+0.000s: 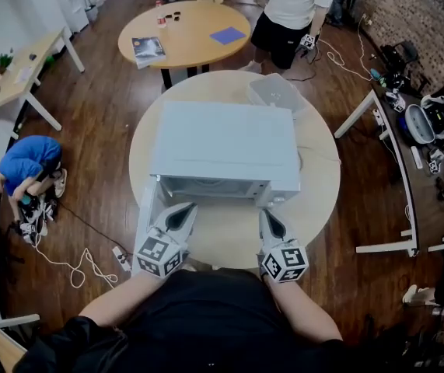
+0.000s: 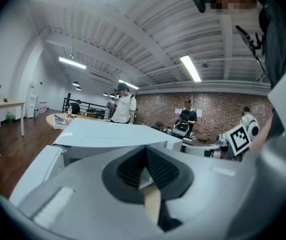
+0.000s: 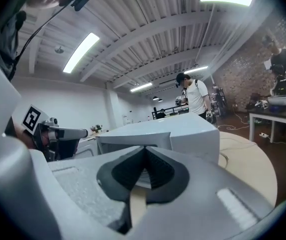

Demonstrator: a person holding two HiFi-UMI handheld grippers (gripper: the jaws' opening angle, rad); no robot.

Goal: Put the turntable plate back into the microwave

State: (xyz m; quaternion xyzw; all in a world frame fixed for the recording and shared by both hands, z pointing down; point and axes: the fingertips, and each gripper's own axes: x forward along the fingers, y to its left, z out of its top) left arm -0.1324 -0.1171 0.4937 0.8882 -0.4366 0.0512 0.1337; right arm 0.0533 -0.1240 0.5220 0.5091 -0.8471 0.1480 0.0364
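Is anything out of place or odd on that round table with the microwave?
Only the door of the microwave, which stands open on its left side, beside the left tool. The microwave sits square on the round table; nothing looks spilled, tipped or damaged.

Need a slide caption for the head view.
Head view: left hand-held gripper and right hand-held gripper, both shut, before the open microwave on a round table.
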